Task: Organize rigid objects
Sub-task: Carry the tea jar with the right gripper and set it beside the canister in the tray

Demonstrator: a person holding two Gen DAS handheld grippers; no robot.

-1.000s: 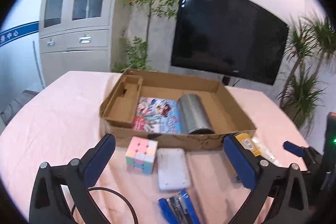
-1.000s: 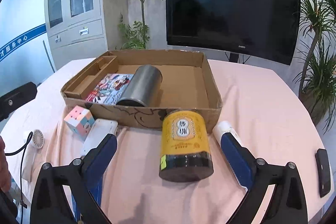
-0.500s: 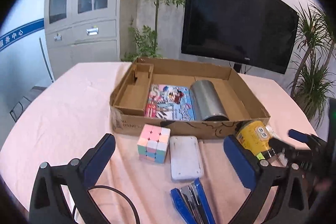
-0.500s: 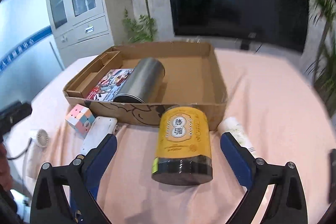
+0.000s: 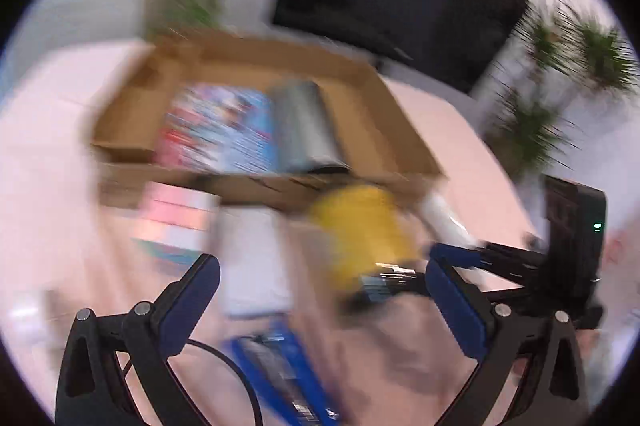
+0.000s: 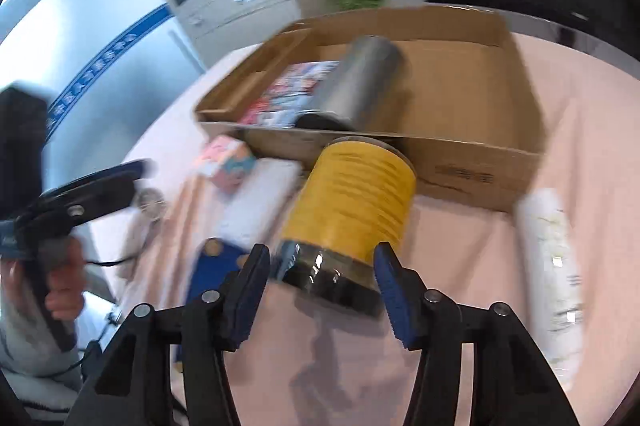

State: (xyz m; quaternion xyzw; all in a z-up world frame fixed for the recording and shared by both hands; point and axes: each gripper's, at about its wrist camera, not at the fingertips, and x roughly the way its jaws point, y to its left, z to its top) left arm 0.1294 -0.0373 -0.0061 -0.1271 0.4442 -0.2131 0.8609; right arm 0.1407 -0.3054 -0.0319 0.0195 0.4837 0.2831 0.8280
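Note:
A yellow can with a black lid point(image 6: 352, 202) lies tilted in front of the cardboard box point(image 6: 472, 170). My right gripper point(image 6: 322, 276) has closed in around the can's lid end, pads at both sides of it. The can shows blurred in the left wrist view point(image 5: 360, 226). My left gripper point(image 5: 320, 290) is open and empty above the table. The box point(image 5: 384, 98) holds a silver cylinder point(image 6: 360, 86) and a colourful booklet point(image 6: 288, 94). A pastel cube point(image 6: 228, 162), a white flat case point(image 6: 256, 202) and a blue stapler point(image 6: 216, 266) lie on the pink cloth.
A white tube point(image 6: 556, 258) lies to the right of the can. A small white fan point(image 6: 152, 202) and a black cable are at the left. The left hand-held gripper point(image 6: 80, 198) shows at the left edge. A black TV and plants stand behind the table.
My right gripper moved forward and narrowed around the yellow can, which now looks tilted. The left wrist view swung fast and is blurred.

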